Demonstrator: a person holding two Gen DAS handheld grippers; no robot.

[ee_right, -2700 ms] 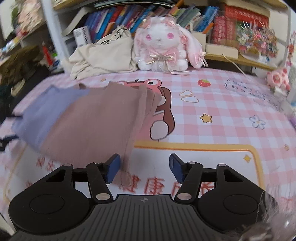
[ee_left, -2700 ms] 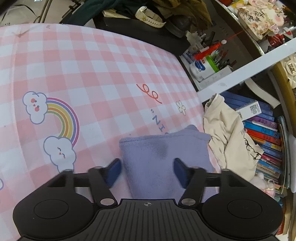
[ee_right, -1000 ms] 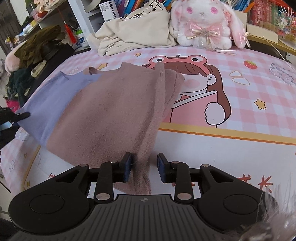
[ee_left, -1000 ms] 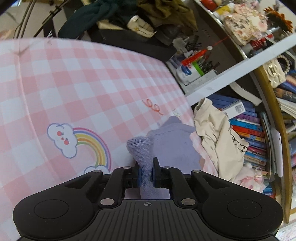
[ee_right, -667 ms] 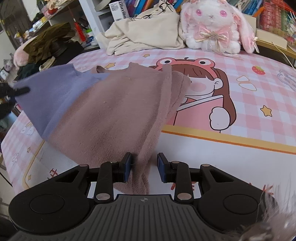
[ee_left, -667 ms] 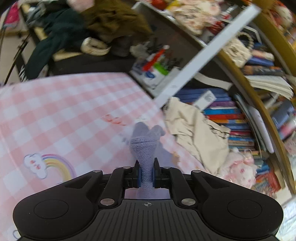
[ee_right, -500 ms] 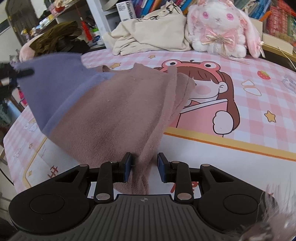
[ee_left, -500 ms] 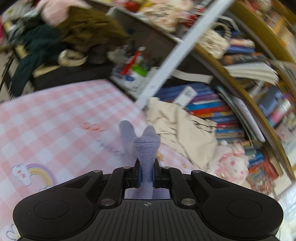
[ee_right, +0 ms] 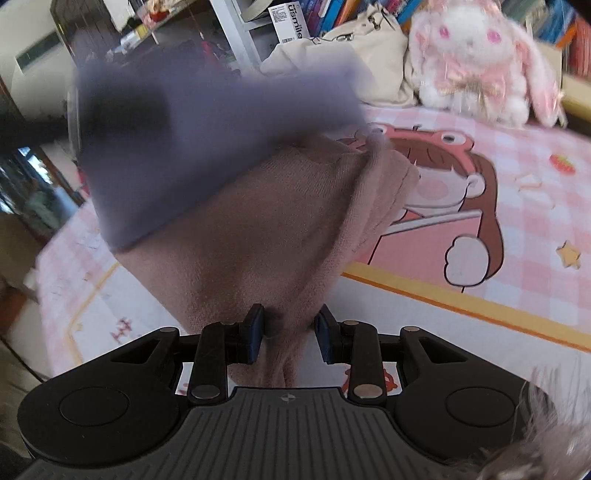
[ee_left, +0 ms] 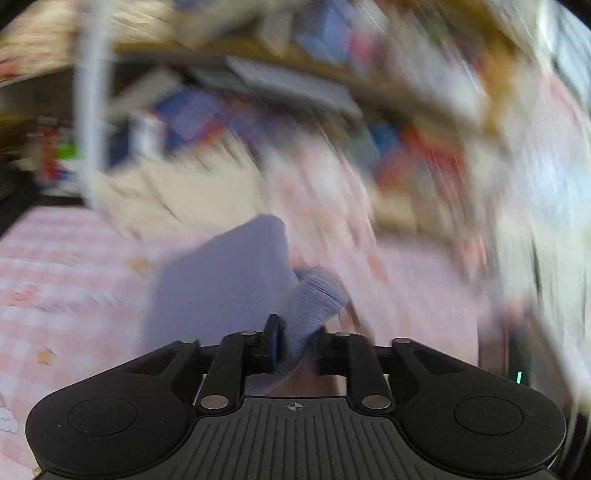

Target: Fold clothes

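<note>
A two-tone garment lies on the pink checked cloth: a lavender part (ee_right: 192, 147) and a mauve-brown part (ee_right: 266, 236). My left gripper (ee_left: 295, 350) is shut on the lavender end (ee_left: 236, 284) and holds it raised; that view is heavily blurred by motion. My right gripper (ee_right: 290, 338) is shut on the mauve-brown edge near the table's front. In the right wrist view the lavender part hangs lifted and blurred over the mauve-brown part.
A pink-and-white plush rabbit (ee_right: 476, 62) and a cream cloth bag (ee_right: 354, 62) sit at the far edge below a bookshelf (ee_right: 332, 14). The tablecloth (ee_right: 498, 258) carries a cartoon girl print with a yellow border.
My left gripper has swung fast up and rightward with the lavender end, carrying it over toward the mauve-brown part. My right gripper keeps its hold and has barely moved.
</note>
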